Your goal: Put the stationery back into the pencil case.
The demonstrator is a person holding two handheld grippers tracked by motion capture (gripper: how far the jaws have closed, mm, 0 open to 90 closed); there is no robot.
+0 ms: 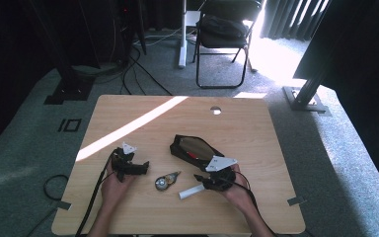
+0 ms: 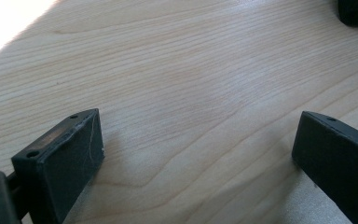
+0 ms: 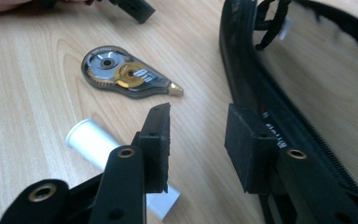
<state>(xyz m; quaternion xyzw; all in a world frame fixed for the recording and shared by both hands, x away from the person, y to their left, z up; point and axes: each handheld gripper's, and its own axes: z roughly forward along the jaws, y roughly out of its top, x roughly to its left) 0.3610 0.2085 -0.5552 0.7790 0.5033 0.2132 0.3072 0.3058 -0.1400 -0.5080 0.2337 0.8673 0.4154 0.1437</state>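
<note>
- Grey carpet, a black folding chair (image 1: 222, 29) and dark curtains are seen behind a light wooden table (image 1: 143, 202), which is crossed by a diagonal strip of sunlight.
- An open black zip pouch (image 1: 193, 148) is noted lying near the table's middle; a red item is glimpsed inside, too small to identify.
- A translucent grey teardrop-shaped correction-tape dispenser (image 3: 123, 74) is recorded flat on the wood, between the two grippers in the high view.
- A white cylindrical tube (image 3: 93, 142) is seen lying on its side just beside the right gripper (image 3: 198, 140); part of it is hidden behind that gripper's jaw.
- Right gripper: jaws are held apart with nothing between them, low over the table, close beside the pouch's zipped edge.
- Left gripper (image 2: 198, 154): jaws are spread wide over bare wood, empty, well apart from the pouch.
- Each gripper is held by a hand (image 1: 114, 185) entering from the near edge.
</note>
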